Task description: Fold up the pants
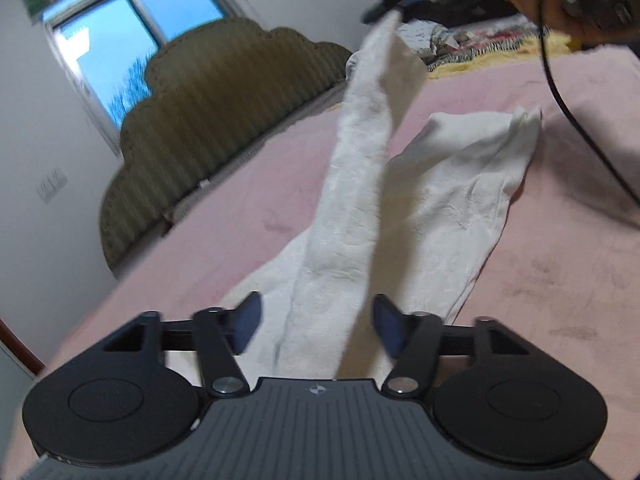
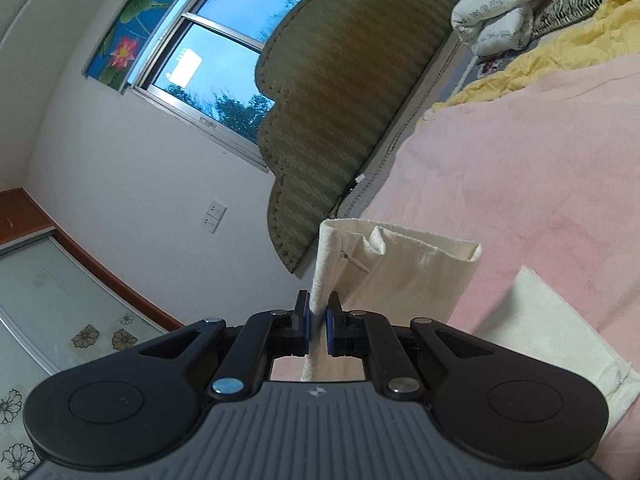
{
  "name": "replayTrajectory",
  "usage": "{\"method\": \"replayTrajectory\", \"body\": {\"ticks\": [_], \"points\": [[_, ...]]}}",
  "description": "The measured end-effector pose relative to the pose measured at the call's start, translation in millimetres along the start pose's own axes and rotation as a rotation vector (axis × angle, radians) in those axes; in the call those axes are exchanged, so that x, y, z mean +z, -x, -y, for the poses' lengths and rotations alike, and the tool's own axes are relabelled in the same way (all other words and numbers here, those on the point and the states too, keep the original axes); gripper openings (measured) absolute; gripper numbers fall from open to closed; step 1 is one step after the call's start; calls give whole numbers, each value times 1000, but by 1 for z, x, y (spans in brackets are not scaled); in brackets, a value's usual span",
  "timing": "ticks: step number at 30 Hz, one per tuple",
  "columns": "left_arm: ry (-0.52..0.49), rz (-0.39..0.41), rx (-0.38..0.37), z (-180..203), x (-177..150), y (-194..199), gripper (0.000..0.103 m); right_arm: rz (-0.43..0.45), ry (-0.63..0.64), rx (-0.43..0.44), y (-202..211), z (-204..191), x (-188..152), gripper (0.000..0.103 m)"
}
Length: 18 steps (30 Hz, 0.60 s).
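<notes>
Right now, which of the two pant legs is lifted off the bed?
The pant leg pinched in the right gripper: this lifted leg rises to its hem, while the other leg lies flat on the pink bedspread.

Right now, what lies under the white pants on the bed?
A pink blanket lies under the white pants. One leg is lifted off it, pinched by the right claw. The waist part under the left claw covers whatever is beneath.

Left gripper point(image 1: 316, 326) half open, pads apart; right gripper point(image 2: 318, 326) clamped shut.
</notes>
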<state>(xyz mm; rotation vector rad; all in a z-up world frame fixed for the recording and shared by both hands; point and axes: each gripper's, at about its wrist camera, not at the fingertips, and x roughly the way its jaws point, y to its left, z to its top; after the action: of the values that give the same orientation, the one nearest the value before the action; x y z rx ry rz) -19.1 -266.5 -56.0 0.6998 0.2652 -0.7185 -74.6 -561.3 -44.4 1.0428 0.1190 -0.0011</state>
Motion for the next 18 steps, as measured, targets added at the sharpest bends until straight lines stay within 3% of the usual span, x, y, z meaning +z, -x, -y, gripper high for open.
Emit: {"method": "replayTrajectory", "body": {"ticks": [4,5,10,14,18], "points": [[94,27,-17,-19,-1,8,22,-22,-8,-76,-4,19,-6,8],[96,38,-15,-21,-1,10,20,-24,-12,-93,-4,25,-7,8],[165,42,-57,-35,7,6,18,-49,-6,-104,-21,31,4,8],[167,54,-145,-34,10,15,17,-3,116,-18,-7,3,4,8],[100,20,-239,-10,0,16,17,-23,96,-168,16,28,-8,8]]}}
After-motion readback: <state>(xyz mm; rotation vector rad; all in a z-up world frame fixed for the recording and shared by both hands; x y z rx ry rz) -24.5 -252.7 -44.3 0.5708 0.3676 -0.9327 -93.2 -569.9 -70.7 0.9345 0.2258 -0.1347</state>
